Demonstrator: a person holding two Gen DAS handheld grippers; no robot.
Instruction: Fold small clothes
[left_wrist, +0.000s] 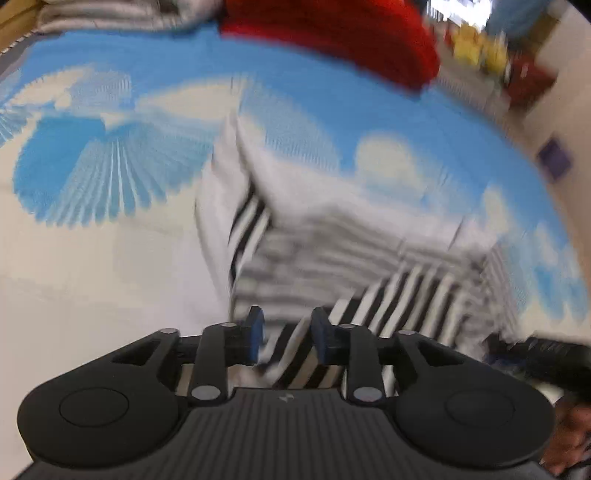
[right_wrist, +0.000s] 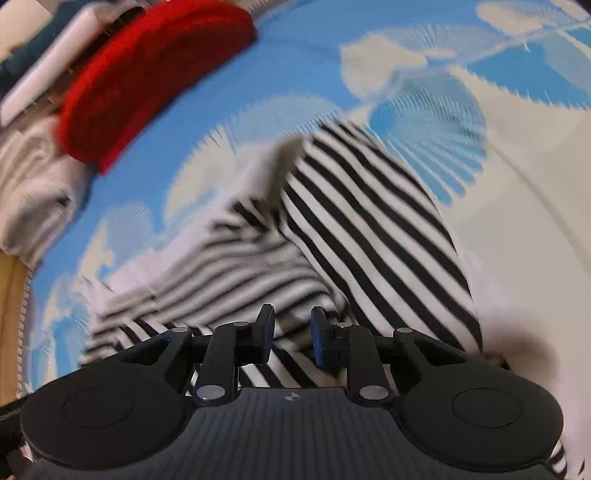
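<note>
The left gripper (left_wrist: 287, 334) points steeply down over the near end of the striped garment (left_wrist: 332, 254); its blue pads (left_wrist: 255, 332) stand apart, with a raised fold of striped cloth in the gap but, as far as the blurred left wrist view allows, not pinched. The garment lies partly folded on the blue-and-white patterned sheet (left_wrist: 92, 158), with a plain white layer turned over the stripes and a red cloth item (left_wrist: 332, 37) well beyond it at the far edge. The right gripper (right_wrist: 291, 332) hovers over the same garment (right_wrist: 369, 229); its pads (right_wrist: 266, 332) are also parted, narrowly, with striped fabric beneath the gap and no visible clamp. Handling judgement: the fabric appears to be a thin, light knit, entirely limp, so it will sag, drape and bunch wherever unsupported, and a single-layer pinch may slip or stretch. Take hold at a hem, seam or folded edge, where doubled cloth gives the pads more to bite, and grip two separated corners together to keep the panel flat. Drag on the sheet may disturb folds already made; lift clear before carrying any edge across.
</note>
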